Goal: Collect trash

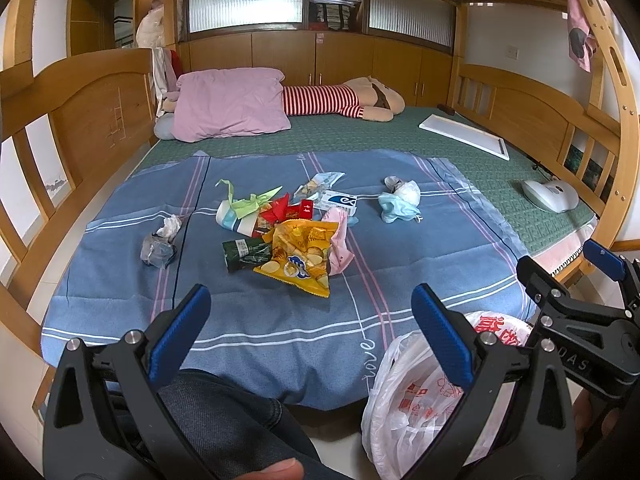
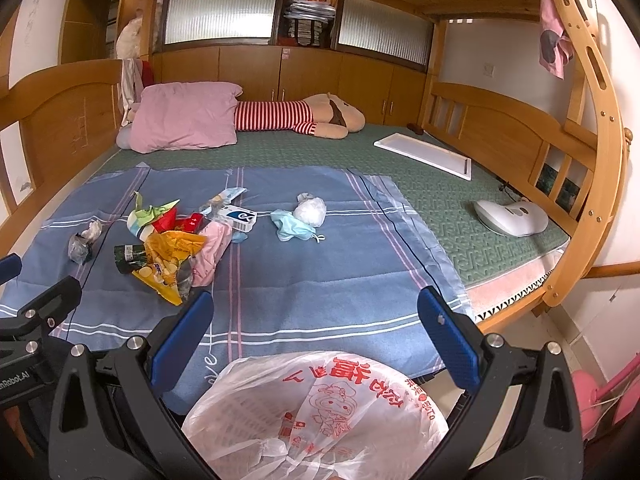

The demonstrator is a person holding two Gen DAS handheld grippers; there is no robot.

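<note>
None of the trash is collected yet. The main pile, with a yellow chip bag (image 1: 298, 258), a green wrapper (image 1: 244, 254) and a paper cup (image 1: 236, 220), sits mid-blanket (image 1: 260, 340). A crumpled wad (image 1: 160, 246) lies apart to its left, and a face mask (image 1: 396, 208) with a white tissue ball (image 1: 408, 192) to its right. The plastic bag (image 2: 320, 412) waits below the bed edge, with nothing visible inside. Your left gripper (image 1: 310, 340) and right gripper (image 2: 316, 344) are both spread wide, holding nothing, short of the pile. Everything's left to do.
</note>
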